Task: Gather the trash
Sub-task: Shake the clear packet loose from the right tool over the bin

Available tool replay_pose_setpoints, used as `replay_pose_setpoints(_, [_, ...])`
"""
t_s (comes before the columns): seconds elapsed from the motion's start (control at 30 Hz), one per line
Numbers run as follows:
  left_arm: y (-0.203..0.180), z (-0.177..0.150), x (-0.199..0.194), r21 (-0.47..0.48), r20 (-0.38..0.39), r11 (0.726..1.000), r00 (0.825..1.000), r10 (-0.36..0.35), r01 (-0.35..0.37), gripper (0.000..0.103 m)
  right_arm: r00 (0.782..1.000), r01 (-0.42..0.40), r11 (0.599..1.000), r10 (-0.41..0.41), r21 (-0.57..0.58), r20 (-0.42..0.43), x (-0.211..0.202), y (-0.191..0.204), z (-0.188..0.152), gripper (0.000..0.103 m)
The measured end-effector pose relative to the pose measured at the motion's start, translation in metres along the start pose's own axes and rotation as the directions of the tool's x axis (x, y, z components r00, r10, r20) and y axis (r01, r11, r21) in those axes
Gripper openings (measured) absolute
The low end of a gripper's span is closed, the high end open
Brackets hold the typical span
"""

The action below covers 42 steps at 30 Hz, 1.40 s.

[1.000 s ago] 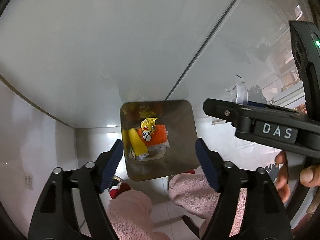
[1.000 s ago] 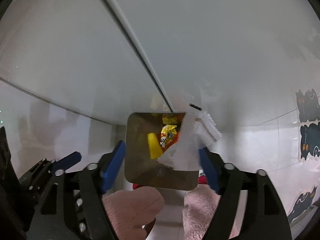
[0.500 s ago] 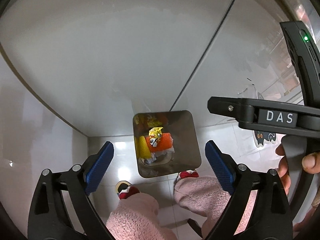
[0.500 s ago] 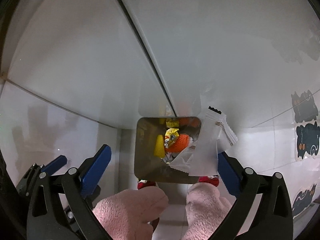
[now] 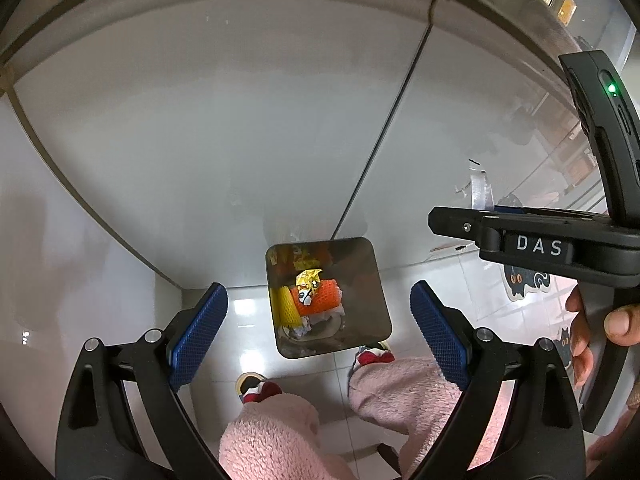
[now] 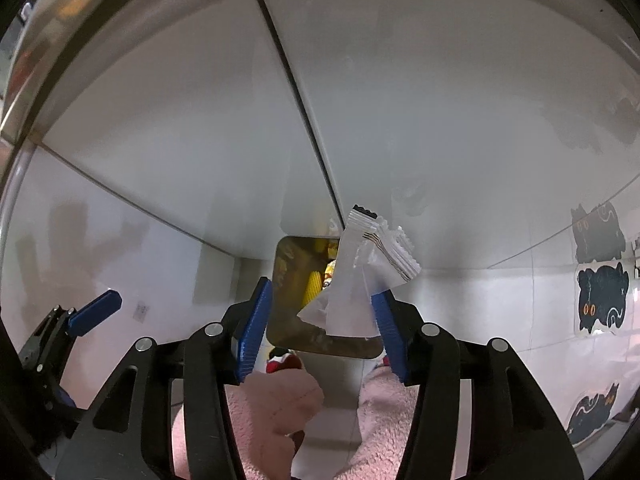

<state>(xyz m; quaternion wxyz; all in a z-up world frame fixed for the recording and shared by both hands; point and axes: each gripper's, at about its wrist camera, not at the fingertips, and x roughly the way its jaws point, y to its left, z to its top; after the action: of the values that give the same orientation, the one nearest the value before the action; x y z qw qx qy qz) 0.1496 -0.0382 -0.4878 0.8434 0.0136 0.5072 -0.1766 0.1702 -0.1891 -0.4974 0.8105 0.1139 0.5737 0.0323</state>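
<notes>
Looking down, I see the trash bin (image 5: 366, 280) smaller than before. My left gripper (image 5: 318, 334) gapes wide, holding nothing. My right gripper (image 6: 326, 326) has just been closing; the white wrapper (image 6: 360, 280) sticks to its right pad above the bin.

The bin (image 5: 362, 280) stands on the floor (image 5: 244, 312) below me, against the cabinet (image 5: 240, 140), wrappers (image 5: 316, 300) inside. My feet (image 5: 256, 386) are just before it. A packet (image 6: 360, 280) hangs over its right side.

Glossy metal bin (image 5: 376, 280), fuzzy cloth trousers (image 5: 272, 440)
</notes>
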Motion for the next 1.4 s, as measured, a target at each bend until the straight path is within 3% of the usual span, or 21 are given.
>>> replay_pose_setpoints(0.23, [-0.008,0.002,-0.009,0.01,0.029,1.0,0.999,-0.013,0.012,0.088,1.0,-0.021,1.0,0.021,-0.007,0.013,-0.017,0.002,0.002,0.05])
replay_pose_setpoints(0.3, [-0.01,0.002,-0.008,0.01,0.032,1.0,0.999,-0.018,0.017,0.088,0.999,-0.032,0.999,0.032,-0.008,0.015,-0.022,0.003,0.003,0.037])
replay_pose_setpoints(0.43, [-0.017,0.002,-0.006,0.013,0.031,0.999,0.999,-0.031,0.03,0.088,0.997,-0.08,0.997,0.08,0.019,0.015,-0.03,0.002,0.004,0.023])
replay_pose_setpoints(0.63, [-0.027,0.003,-0.009,0.026,0.042,0.998,0.998,-0.054,0.052,0.088,0.996,-0.081,0.997,0.081,0.002,0.035,-0.039,0.007,0.003,0.014])
replay_pose_setpoints(0.93, [-0.039,0.005,-0.011,0.034,0.038,0.997,0.997,-0.068,0.067,0.088,0.991,-0.136,0.989,0.137,0.054,0.0,-0.033,0.002,0.0,0.021])
replay_pose_setpoints(1.07, [-0.041,0.004,-0.009,0.038,0.034,0.997,0.997,-0.075,0.073,0.088,0.984,-0.177,0.978,0.179,0.107,-0.005,-0.037,0.001,0.001,0.044])
replay_pose_setpoints(1.4, [-0.042,0.004,-0.004,0.019,0.04,0.995,0.994,-0.103,0.103,0.088,0.962,-0.265,0.94,0.273,0.214,-0.01,-0.041,-0.002,0.003,0.044])
